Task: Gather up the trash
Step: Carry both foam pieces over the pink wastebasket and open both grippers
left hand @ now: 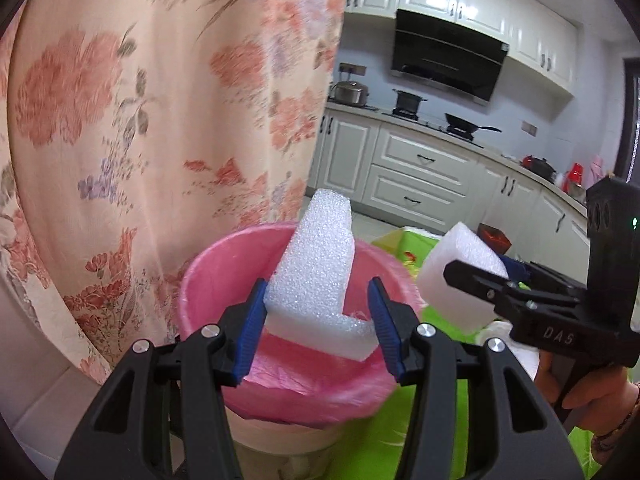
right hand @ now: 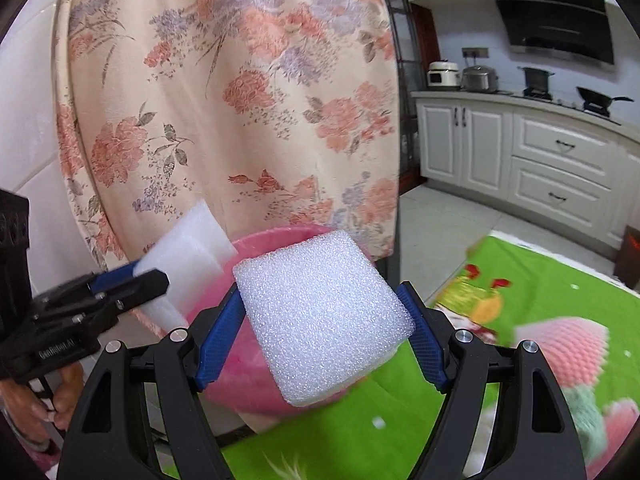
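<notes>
Tongs [left hand: 318, 330] gripping foam [left hand: 316, 272], bin [left hand: 208, 276] below

Bright even daylight, fisheye-bent dark edges, slight motion blur throughout.

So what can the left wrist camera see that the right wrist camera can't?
Only the left wrist view shows red items on the far counter and the L-shaped foam piece face-on in the left tool. Only the right wrist view shows a white rice cooker. Both show the pink-lined bin, floral curtain, green mat and foam block in the right tool.
</notes>
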Demonstrator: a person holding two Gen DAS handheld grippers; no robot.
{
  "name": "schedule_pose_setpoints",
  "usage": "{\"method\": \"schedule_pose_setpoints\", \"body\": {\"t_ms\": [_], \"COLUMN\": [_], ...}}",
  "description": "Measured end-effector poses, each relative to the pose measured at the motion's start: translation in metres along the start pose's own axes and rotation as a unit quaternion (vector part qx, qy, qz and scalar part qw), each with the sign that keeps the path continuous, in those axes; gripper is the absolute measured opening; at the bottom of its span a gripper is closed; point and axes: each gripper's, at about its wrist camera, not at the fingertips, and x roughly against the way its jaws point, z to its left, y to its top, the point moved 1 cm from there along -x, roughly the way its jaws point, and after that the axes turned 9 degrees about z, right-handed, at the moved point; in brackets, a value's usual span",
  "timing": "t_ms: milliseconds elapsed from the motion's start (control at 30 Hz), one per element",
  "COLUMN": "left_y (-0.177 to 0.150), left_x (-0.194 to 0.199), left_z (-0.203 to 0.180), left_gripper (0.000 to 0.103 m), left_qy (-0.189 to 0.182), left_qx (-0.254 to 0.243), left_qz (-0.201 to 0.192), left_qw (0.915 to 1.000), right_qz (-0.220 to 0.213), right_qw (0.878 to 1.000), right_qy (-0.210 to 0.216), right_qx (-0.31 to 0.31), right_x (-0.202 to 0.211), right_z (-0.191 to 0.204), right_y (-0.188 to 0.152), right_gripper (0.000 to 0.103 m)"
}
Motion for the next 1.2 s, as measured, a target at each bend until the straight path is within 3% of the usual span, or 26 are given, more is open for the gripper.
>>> {"method": "schedule_pose_setpoints", "body": {"t_ms": [333,467,567,867,1033,1200], "left_y": [0.002,0.002,0.002,-0.014,-0.036,-0.055], "left_x": [-0.043,-0.048,-0.045,-0.006,0.007,0.004], "left_z": [0.031,0.037,0.04,0.01,-0.031,-0.071], "left_gripper": [0.054,0.056,0.064,0.098,0.098,0.098], "left_qy": [0.022,0.035,0.041,0.082,0.073,0.032], "left_qx": [0.007,0.013,0.02,0.015,-0.009,-0.011], "left_qz": [0.029,0.035,0.03,-0.008,-0.014,-0.003], "left_qw": [0.9993,0.9987,0.9985,0.9965,0.9972,0.9994], "right_qz": [0.034,0.036,0.031,0.013,0.014,0.014], "right_qw": [0.999,0.999,0.999,0.999,0.996,0.99], "right_qy": [0.033,0.034,0.031,-0.03,-0.084,-0.13], "right_qx": [-0.013,-0.016,-0.019,-0.03,-0.029,-0.044], "right_x": [-0.057,-0.061,-0.056,0.003,0.046,0.086], "right_z": [-0.003,-0.004,-0.007,-0.018,-0.029,-0.047], "right_y": [0.02,0.022,0.021,-0.009,-0.048,-0.087], "right_gripper": [0.079,0.082,0.082,0.085,0.085,0.085]}}
